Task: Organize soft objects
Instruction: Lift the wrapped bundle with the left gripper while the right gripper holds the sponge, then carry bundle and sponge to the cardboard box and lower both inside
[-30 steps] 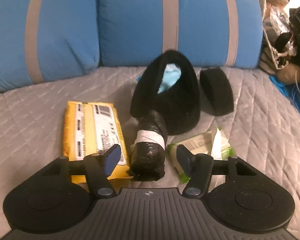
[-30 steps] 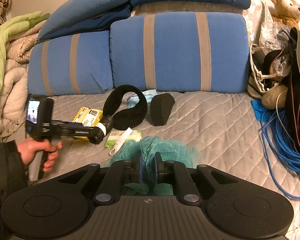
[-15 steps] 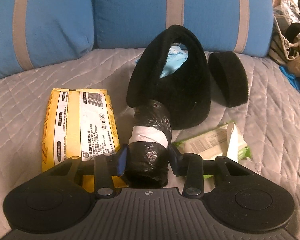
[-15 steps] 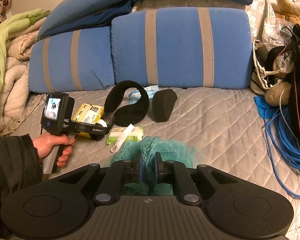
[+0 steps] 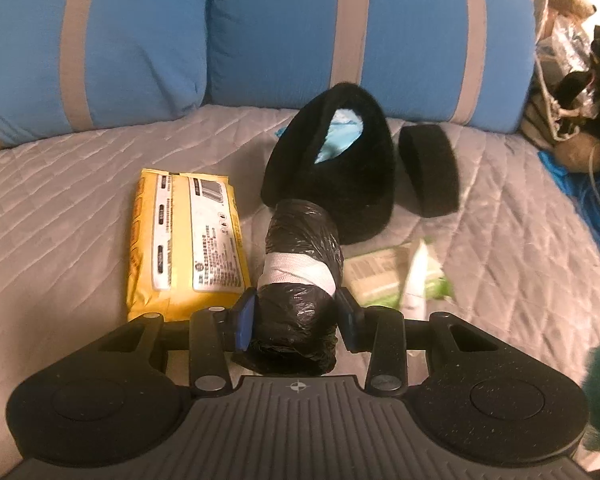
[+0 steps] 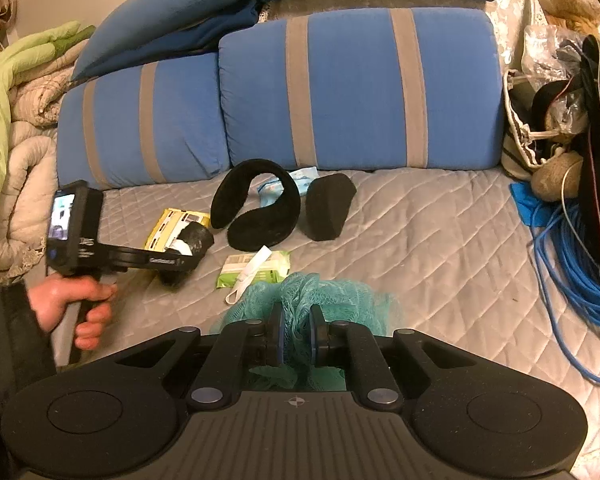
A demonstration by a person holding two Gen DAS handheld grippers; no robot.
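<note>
My left tool (image 5: 296,318), angled downward, is clamped on the black bag roll (image 5: 300,280), lifted over the bed (image 5: 80,184) with the yellow pack (image 5: 184,240) at nine o'clock. My right tool (image 6: 294,336), angled downward, squeezes the teal mesh sponge (image 6: 340,296).

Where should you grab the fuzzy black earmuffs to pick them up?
Probably the thin curved band at the far end of the black earmuffs, by the cushions, coming down from above with one finger inside the loop and one outside. The band is narrow there and the open hole leaves room for a finger. The wide pad at the near end looks too broad and flat for the fingers to close around.
</note>
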